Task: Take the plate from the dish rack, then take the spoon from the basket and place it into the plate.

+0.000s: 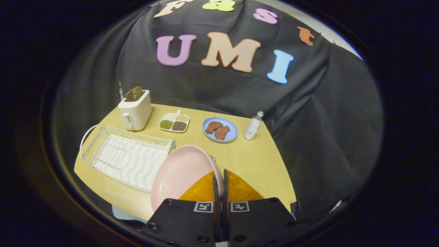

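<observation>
Closest in, the jaws of the gripper (220,181) are clenched on the rim of the round pale-pink plate (180,173), one finger on each face. Plate is held tilted up off the light wooden surface (253,161), just beside the end of the white wire dish rack (127,156). Judgement: plate looks rigid, light, smooth-glazed, so an edge pinch can slip or pivot; a deeper bite on the rim suits it. Set-down should be gentle. Cannot make out the spoon or its basket.
</observation>
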`<state>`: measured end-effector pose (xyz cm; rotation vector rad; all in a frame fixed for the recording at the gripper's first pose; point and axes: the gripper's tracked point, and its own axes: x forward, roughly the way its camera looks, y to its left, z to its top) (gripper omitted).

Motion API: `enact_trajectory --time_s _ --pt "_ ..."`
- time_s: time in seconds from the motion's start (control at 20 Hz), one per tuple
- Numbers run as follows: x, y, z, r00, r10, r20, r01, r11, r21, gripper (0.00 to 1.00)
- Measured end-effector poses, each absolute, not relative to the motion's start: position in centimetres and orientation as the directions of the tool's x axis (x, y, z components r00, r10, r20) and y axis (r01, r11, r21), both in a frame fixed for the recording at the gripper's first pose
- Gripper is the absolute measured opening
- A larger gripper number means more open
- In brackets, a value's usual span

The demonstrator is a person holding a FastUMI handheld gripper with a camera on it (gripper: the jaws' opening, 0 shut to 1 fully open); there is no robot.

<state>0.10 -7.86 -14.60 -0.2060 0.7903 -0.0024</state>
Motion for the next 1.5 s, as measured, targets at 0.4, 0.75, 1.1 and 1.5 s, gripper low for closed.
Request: enact_trajectory --time_s 0.4,0.75,1.1,1.5 --pt "-3.7 -12.6 -15.9 0.682 -0.042 -0.730 -0.035 0.995 -0.090 0.04" --pt "-6.7 -16.8 -18.8 0.649 -0.024 -0.760 0.015 1.000 -0.019 0.04" --pt "-7.9 -18.3 -24.0 0.613 0.053 -0.788 0.091 0.986 0.138 0.04" --pt "-8.2 -17.8 -30.9 0.589 0.112 -0.801 0.162 0.954 0.253 0.04"
